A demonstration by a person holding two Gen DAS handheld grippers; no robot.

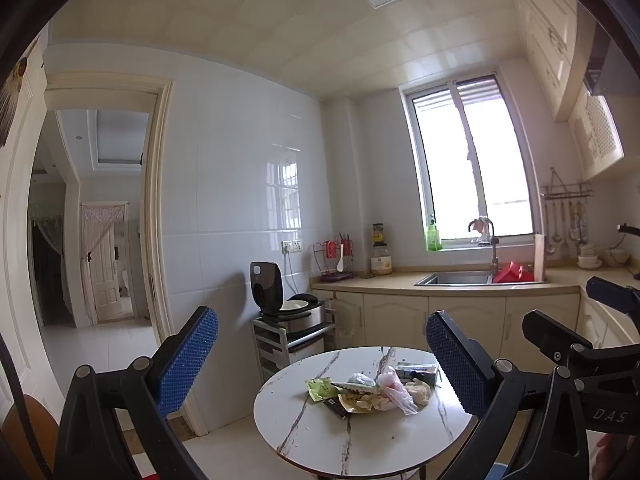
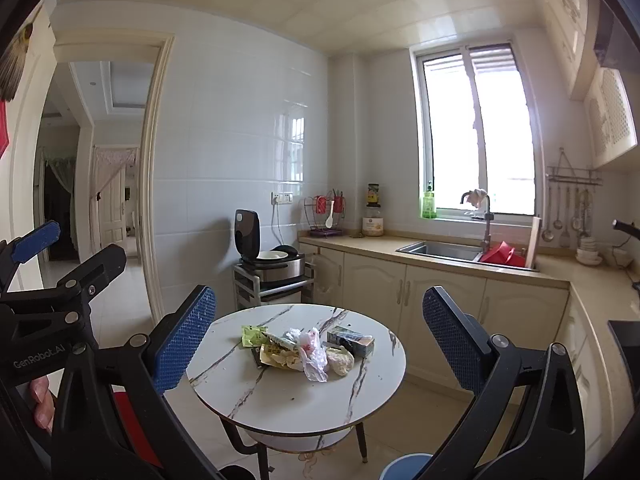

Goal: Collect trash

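Left wrist view: we noted the left gripper (image 1: pixel 322 364) with its blue pads spread wide and nothing between them. Through the gap, lower centre of the frame, stood the round marble-patterned table (image 1: pixel 304 440), its rim clear of both pads. The trash pile (image 1: pixel 372 394) lay on the tabletop's far half, well apart from the pads: a green wrapper (image 1: pixel 319 389), a crumpled plastic bag (image 1: pixel 394 394), a dark carton (image 1: pixel 416 372). The right gripper (image 1: pixel 576 344) crossed the right edge of the frame. Open floor ran toward the doorway (image 1: pixel 100 208) at left.

Right wrist view: the right gripper (image 2: pixel 318 342) also stood wide apart and empty. The table (image 2: pixel 288 404) sat lower centre, the trash pile (image 2: pixel 308 350) framed between the pads but beyond them, untouched. The left gripper (image 2: pixel 60 300) filled the lower left, a person's fingers (image 2: pixel 42 400) beneath it. A blue bin rim (image 2: pixel 404 466) showed at bottom. Behind were cabinets, a sink (image 2: pixel 444 250) under the window (image 2: pixel 478 132), and a rice cooker (image 2: pixel 268 256) on a cart.
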